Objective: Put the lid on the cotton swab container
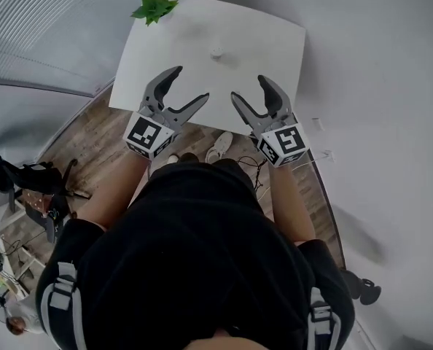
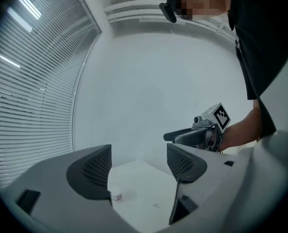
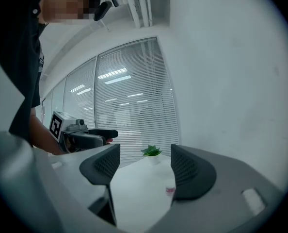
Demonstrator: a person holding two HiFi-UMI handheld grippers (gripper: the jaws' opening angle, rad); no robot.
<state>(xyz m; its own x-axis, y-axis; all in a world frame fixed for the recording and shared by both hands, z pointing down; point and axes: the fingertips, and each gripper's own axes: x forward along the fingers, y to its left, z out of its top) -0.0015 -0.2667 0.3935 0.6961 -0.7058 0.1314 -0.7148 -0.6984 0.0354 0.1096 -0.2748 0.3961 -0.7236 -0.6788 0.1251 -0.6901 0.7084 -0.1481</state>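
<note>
A small white cotton swab container point(image 1: 216, 51) stands near the middle of the white table point(image 1: 165, 57). It shows low between the jaws in the left gripper view point(image 2: 117, 196) and beside the right jaw in the right gripper view point(image 3: 169, 191). My left gripper point(image 1: 190, 87) hangs open over the table's near edge, nothing in it. My right gripper point(image 1: 249, 90) is open too, level with the left and empty. Both are well short of the container. I cannot make out a separate lid.
A small green plant point(image 1: 154, 6) sits at the table's far left corner, also seen in the right gripper view point(image 3: 152, 152). Window blinds point(image 2: 32, 81) run along the left, a plain wall on the right. Wooden floor point(image 1: 85, 144) lies below the table edge.
</note>
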